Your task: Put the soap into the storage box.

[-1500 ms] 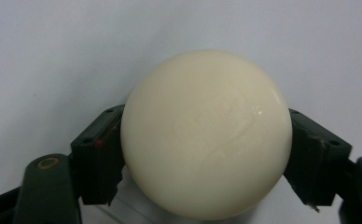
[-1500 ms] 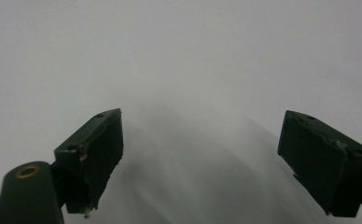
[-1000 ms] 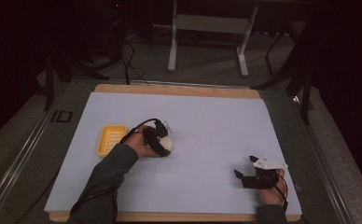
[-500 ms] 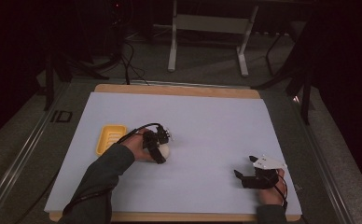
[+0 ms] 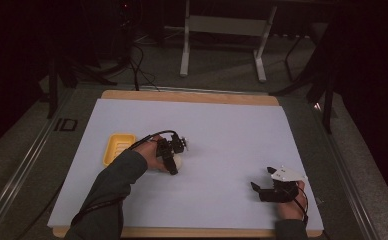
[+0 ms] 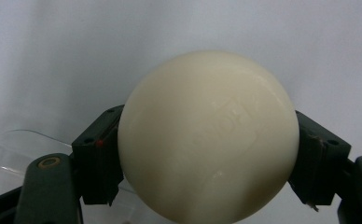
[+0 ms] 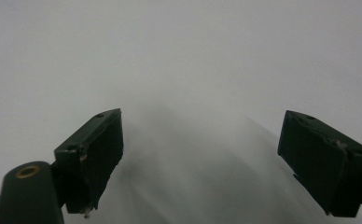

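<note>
A cream, rounded bar of soap with an embossed mark sits between the black jaws of my left gripper, both pads pressing on its sides. The jaws have just been closing a little on it. From the high view, the left gripper holds the soap at the white sheet, just right of a yellow tray. My right gripper rests at the near right of the table. In its own view the right gripper stands open over bare white sheet.
The white sheet covers a wooden board whose edge shows at the far side. A metal stand and cables lie on the dark floor beyond. A clear plastic edge shows low at the left behind the left jaw.
My left gripper with the soap has shifted slightly toward the near edge. The right gripper has stayed put.
</note>
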A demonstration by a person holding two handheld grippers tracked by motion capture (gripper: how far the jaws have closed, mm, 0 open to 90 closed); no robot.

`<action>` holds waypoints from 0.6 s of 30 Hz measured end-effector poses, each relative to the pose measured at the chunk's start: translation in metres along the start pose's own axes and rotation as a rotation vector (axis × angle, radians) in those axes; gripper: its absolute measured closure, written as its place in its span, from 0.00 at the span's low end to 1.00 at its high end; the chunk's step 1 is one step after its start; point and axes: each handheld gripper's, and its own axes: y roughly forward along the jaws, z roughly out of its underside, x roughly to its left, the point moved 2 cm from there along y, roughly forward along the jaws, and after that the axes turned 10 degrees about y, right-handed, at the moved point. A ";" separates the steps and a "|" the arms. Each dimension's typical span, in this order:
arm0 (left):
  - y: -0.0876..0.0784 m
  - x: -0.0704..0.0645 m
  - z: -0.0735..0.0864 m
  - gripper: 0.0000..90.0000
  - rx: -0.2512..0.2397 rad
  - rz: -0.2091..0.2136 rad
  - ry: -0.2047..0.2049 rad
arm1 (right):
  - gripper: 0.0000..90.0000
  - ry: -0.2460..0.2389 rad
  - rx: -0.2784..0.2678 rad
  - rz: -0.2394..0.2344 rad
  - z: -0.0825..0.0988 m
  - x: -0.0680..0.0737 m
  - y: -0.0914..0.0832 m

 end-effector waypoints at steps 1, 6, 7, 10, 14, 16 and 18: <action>0.000 0.000 0.000 0.27 0.000 0.000 0.001 | 0.16 0.001 0.000 -0.001 0.000 0.000 0.000; 0.000 -0.001 -0.004 0.27 0.010 -0.004 0.009 | 0.16 -0.001 0.000 0.000 0.000 0.000 0.000; 0.000 -0.001 -0.005 0.27 0.011 -0.002 0.016 | 0.16 -0.001 0.000 0.000 0.000 0.000 0.000; -0.001 -0.003 -0.009 0.27 0.020 0.003 0.039 | 0.16 0.000 -0.001 -0.002 0.000 0.000 0.000; -0.004 -0.006 -0.013 0.27 0.010 0.010 0.050 | 0.16 0.000 -0.001 -0.002 0.000 0.000 0.000; -0.007 -0.007 -0.015 0.27 0.008 0.007 0.055 | 0.16 0.000 -0.002 -0.002 0.000 0.000 0.000; -0.010 -0.007 -0.015 0.27 0.004 0.009 0.057 | 0.16 0.000 -0.002 -0.002 0.000 0.000 0.000</action>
